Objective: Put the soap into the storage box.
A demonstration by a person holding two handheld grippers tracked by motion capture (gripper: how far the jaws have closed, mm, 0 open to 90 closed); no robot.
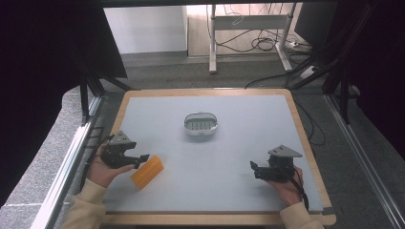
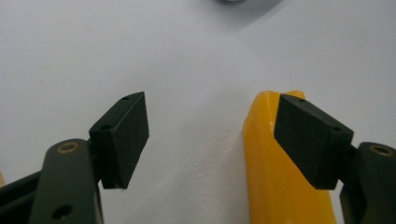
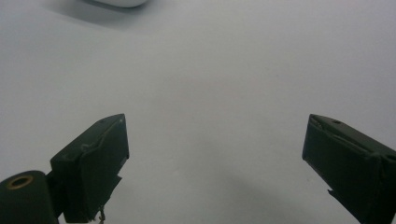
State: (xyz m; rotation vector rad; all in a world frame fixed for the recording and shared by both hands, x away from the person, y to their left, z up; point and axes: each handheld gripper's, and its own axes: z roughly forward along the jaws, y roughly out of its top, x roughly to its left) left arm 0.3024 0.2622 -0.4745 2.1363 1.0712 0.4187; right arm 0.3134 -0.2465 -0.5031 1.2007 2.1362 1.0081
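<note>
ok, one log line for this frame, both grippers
left gripper: open, beside orange block, no grip | right gripper: open, nothing between its pads | white dish: mid-table, untouched

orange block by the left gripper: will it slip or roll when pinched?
The orange block looks glossy, so it may slip between the pads. Its flat, elongated faces suggest sliding rather than rolling. It holds crisp edges, so it is probably rigid; the left gripper is open beside it.

cream sleeves (image 1: 90,200) — black, seemingly screwed jaws

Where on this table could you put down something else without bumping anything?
Widest bare room: between the soap dish and the right hand-held gripper, plus the mat's far corners. Crowded: near-left, where the left hand-held gripper meets the orange block.
</note>
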